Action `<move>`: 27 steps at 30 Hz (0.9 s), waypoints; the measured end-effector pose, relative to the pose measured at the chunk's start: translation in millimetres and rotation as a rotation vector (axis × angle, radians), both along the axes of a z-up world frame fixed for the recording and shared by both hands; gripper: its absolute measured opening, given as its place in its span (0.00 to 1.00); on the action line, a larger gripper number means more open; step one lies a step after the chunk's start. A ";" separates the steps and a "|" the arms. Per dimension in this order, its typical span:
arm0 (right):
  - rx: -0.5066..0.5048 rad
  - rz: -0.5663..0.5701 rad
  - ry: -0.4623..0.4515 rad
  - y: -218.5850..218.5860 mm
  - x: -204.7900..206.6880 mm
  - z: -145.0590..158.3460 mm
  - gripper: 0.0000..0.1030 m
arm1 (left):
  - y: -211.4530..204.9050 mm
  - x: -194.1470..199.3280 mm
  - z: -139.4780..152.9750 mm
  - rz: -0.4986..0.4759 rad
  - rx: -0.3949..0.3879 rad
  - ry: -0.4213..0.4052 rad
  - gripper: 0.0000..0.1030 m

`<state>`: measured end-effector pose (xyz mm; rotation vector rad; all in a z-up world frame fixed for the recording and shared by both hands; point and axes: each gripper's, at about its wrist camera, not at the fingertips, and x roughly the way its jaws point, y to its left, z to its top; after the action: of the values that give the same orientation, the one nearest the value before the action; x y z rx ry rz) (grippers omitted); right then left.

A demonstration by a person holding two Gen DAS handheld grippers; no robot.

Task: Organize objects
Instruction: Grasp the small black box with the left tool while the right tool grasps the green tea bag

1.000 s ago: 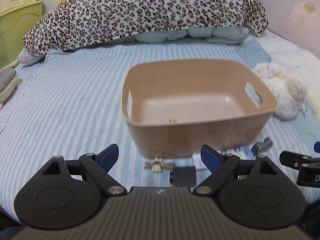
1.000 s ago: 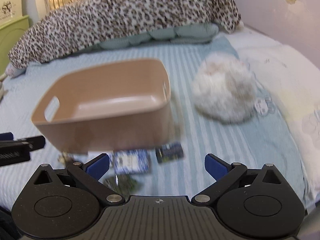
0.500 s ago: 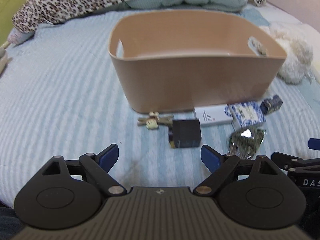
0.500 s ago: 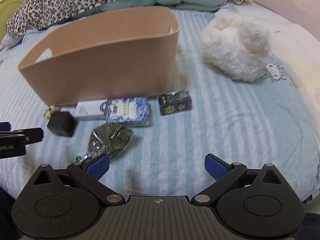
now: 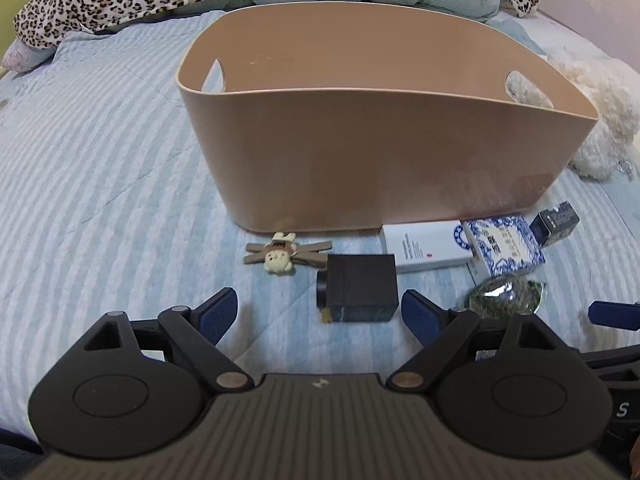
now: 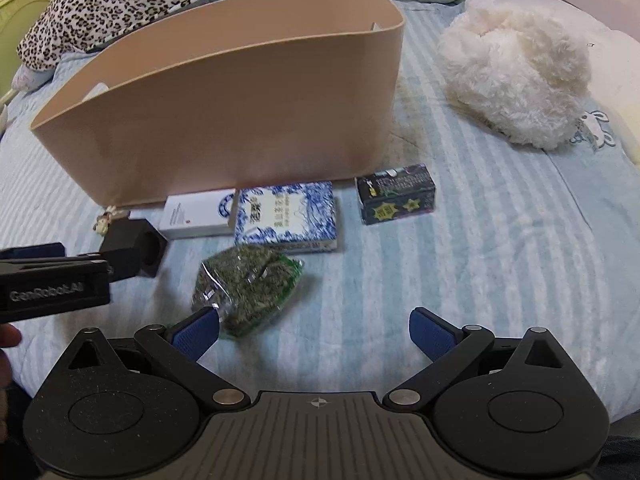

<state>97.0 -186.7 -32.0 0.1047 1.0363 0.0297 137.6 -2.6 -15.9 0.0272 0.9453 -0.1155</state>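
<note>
I hold both grippers low over the bed (image 5: 100, 168), level and aimed at the near wall of the bin (image 5: 384, 160). My left gripper (image 5: 318, 312) has its jaws spread wide with nothing between them; the black cube (image 5: 360, 288) sits just ahead, toward the right finger at about 1 o'clock. A small bunny clip (image 5: 280, 256) lies at 11 o'clock from the cube, close to the bin's foot.

My right gripper (image 6: 314, 332) is also spread wide and grips nothing. The green packet (image 6: 248, 284) lies at 11 o'clock, its near end just beside the left fingertip (image 6: 198, 330); I cannot tell if they touch. Past it, in a row along the bin wall, lie the white box (image 6: 196, 216), the blue-patterned box (image 6: 288, 216) overlapping it, and the dark box (image 6: 394, 194) apart at 1 o'clock. The fluffy toy (image 6: 516, 80) rests at 2 o'clock. The left gripper juts in at 9 o'clock beside the cube.
</note>
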 end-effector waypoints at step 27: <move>0.005 0.074 -0.052 34.3 8.0 -5.8 0.32 | 14.6 -4.4 -3.4 -0.011 -0.049 -0.001 0.45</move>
<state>105.1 -152.4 -37.8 0.0698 0.9879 0.1015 133.1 12.0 -19.3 -0.0126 0.9410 -0.1490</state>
